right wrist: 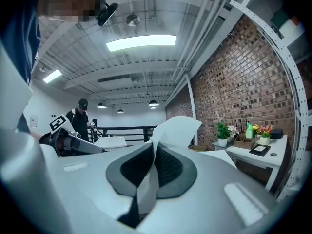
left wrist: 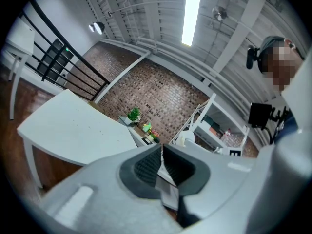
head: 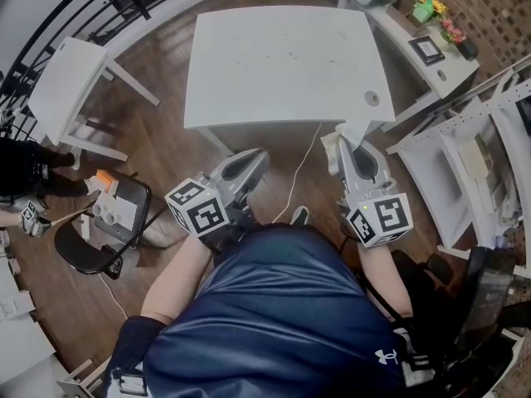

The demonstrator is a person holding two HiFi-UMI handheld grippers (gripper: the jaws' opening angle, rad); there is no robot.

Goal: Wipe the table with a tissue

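Because the right claw (head: 347, 146) is squeezed tight on one end of the tissue (head: 355, 133), the other end sticks out in front, free to rub with. I think that is why it is held this way. The tissue is white and thin, with a soft fold in it, and its loose end stands up past the claw tips like a little flag. It hangs in the air by the near right corner of the white counter (head: 274, 65), and I cannot tell if it touches the edge. The left claw (head: 251, 159) is squeezed shut too, and I see nothing in it. It sits beside the other one, close to the person's body, maybe just to keep out of the way. Some tiny dark specks (head: 292, 55) lie on the counter top, so I think the wiping has not begun yet
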